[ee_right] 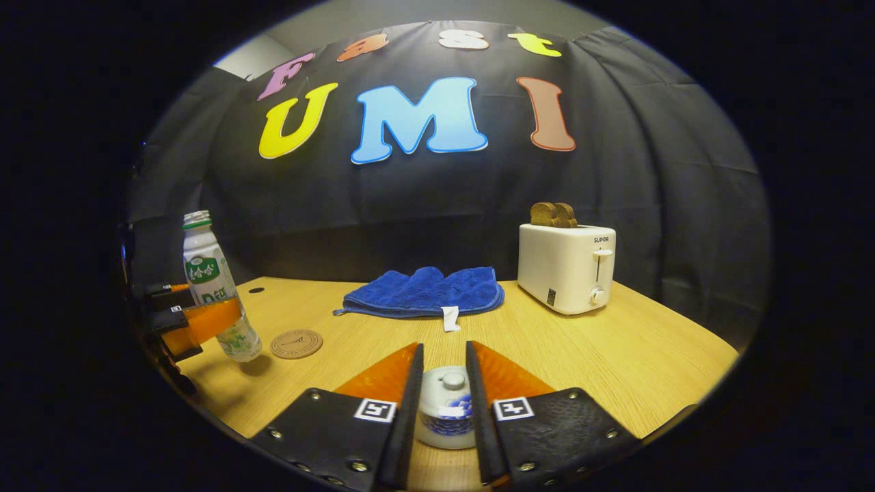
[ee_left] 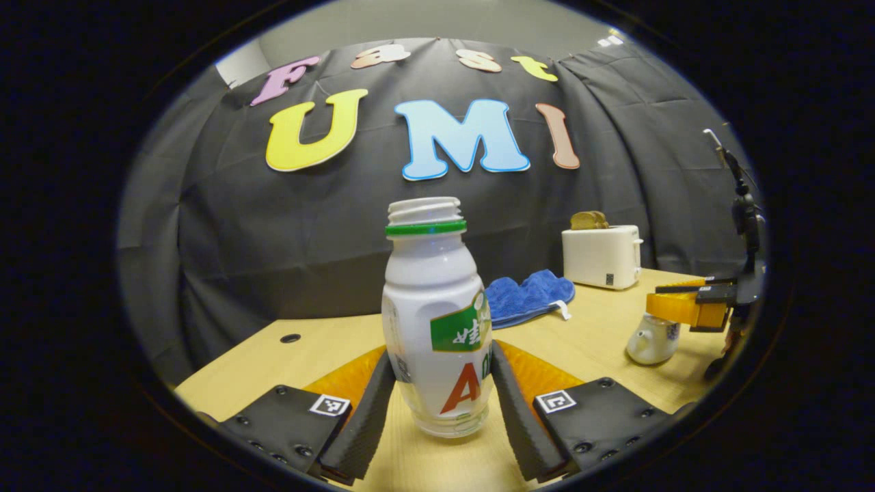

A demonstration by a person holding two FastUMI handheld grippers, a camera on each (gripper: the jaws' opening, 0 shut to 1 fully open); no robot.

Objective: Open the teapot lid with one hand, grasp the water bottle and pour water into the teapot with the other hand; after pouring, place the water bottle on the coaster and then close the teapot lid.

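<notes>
In the left gripper view, the left gripper [ee_left: 441,403] has its jaws closed around the lower body of the water bottle [ee_left: 436,321], one finger pressing on each side. The bottle stands upright in the middle of the frame, uncapped, with a green ring below its open neck; whether its base rests on the desk [ee_left: 328,348] or sits just above it cannot be told. At the right edge of this view the right gripper [ee_left: 690,307] hangs just over the teapot [ee_left: 653,339], a small white pot on the desk.

In the right gripper view, the teapot [ee_right: 448,408] sits at the bottom centre, between the two fingers of the right gripper [ee_right: 444,403]. The lid [ee_right: 451,379] with its round knob is on the pot. The jaws are narrow, with a finger close along each side of the pot, but whether they press on the lid or the pot cannot be told.

At the left of this view the left gripper [ee_right: 198,321] grips the bottle [ee_right: 215,297], which leans slightly. Just right of the bottle's base lies a round coaster [ee_right: 296,343], flat on the desk.

A folded blue cloth [ee_right: 424,290] lies at the centre back of the desk, and a white toaster [ee_right: 567,266] with two slices of toast [ee_right: 554,214] sticking up stands to the right of it.
</notes>
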